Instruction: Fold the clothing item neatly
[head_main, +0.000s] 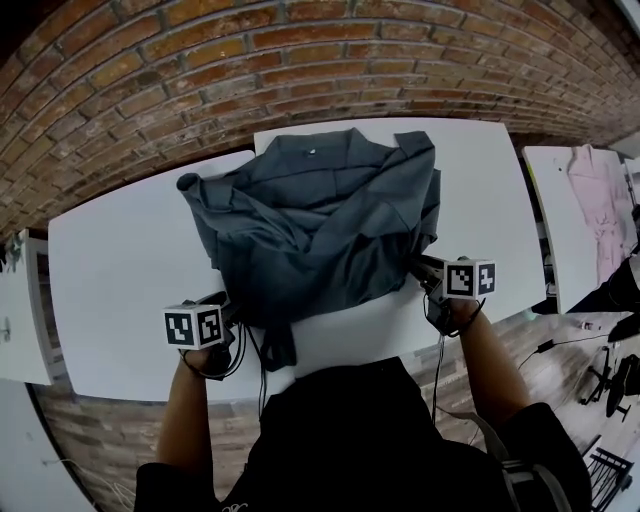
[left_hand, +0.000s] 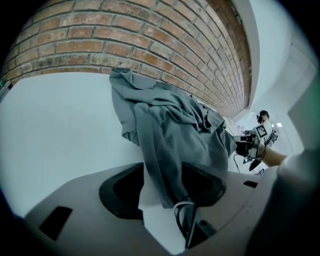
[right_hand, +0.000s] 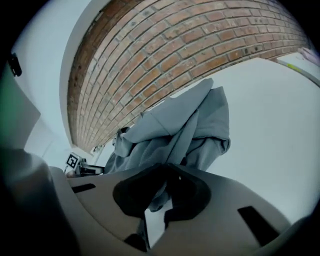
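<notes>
**Two grippers at the near edge of a crumpled grey garment**

Only the head view takes in the whole garment (head_main: 320, 220). It lies bunched on the white table (head_main: 120, 290), stretched between the left gripper (head_main: 232, 308) and the right gripper (head_main: 417, 266), with the brick wall (head_main: 200, 80) beyond it.

The left gripper view shows that gripper's jaws standing wide apart. A strip of the cloth (left_hand: 170, 145) hangs through the gap, and bare table shows beside the strip, so neither pad presses on it.

The right gripper view shows narrow jaws pinched on a fold of the cloth (right_hand: 175, 135), with the rest heaped just ahead of them.

Outward of each pair of jaws the tabletop is bare and wide. The table's near edge runs just behind both grippers. Ahead of the jaws, the far edge meets the wall right behind the cloth.
</notes>
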